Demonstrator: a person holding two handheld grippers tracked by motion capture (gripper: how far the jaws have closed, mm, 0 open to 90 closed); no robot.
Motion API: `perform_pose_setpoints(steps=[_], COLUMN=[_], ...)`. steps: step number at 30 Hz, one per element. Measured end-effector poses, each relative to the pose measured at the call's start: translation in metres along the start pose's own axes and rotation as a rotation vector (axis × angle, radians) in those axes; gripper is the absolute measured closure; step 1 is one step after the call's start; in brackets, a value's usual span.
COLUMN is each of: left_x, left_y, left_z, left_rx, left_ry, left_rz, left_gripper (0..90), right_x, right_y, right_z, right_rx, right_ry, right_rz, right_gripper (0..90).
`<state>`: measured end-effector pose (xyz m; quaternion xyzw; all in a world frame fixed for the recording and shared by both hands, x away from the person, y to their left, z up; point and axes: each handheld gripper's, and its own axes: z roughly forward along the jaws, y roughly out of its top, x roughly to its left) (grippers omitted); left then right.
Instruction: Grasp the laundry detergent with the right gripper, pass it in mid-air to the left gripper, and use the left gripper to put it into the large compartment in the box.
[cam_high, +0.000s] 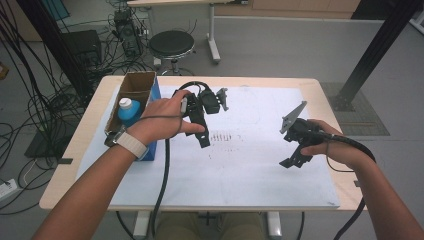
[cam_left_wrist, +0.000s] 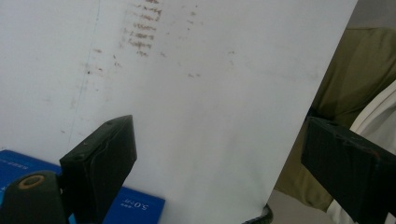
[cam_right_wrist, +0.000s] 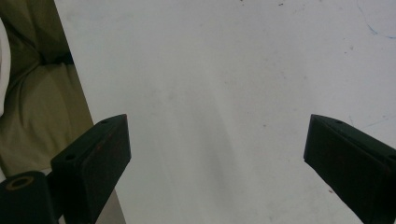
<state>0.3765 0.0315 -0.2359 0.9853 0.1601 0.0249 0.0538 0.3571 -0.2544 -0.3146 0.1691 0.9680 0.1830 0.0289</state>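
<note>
Cardboard box (cam_high: 136, 84) holds a blue bottle (cam_high: 128, 112) — both grippers' jaws spread, empty

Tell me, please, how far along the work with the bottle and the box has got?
Nothing looks done yet: the blue bottle stands in the cardboard box at the table's left edge. Both claws are open and empty over the white sheet, the left claw nearest the box, the right claw apart. Any grasp is still ahead.

A black stool (cam_high: 171, 45) stands beyond the table (cam_high: 310, 85).
</note>
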Motion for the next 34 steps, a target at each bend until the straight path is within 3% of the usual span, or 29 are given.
perform_pose_setpoints(steps=[11,17,34], left_x=[-0.0010,0.0002,-0.0003], left_y=[0.0019,-0.0012,-0.0043], left_z=[0.0060,0.0082,0.0086], left_rx=[0.014,0.009,-0.004], left_ry=[-0.001,-0.001,-0.002], left_rz=[0.007,-0.012,-0.014], left_gripper=[11.1,11.1,11.1], right_x=[0.0002,0.0005,0.0046], right_y=[-0.0037,-0.0037,0.0001], right_z=[0.0029,0.0030,0.0037], right_rx=[0.000,-0.001,-0.008], right_ry=[-0.001,-0.001,0.001], right_rz=[0.008,0.005,-0.004], right_gripper=[7.3,7.2,7.2])
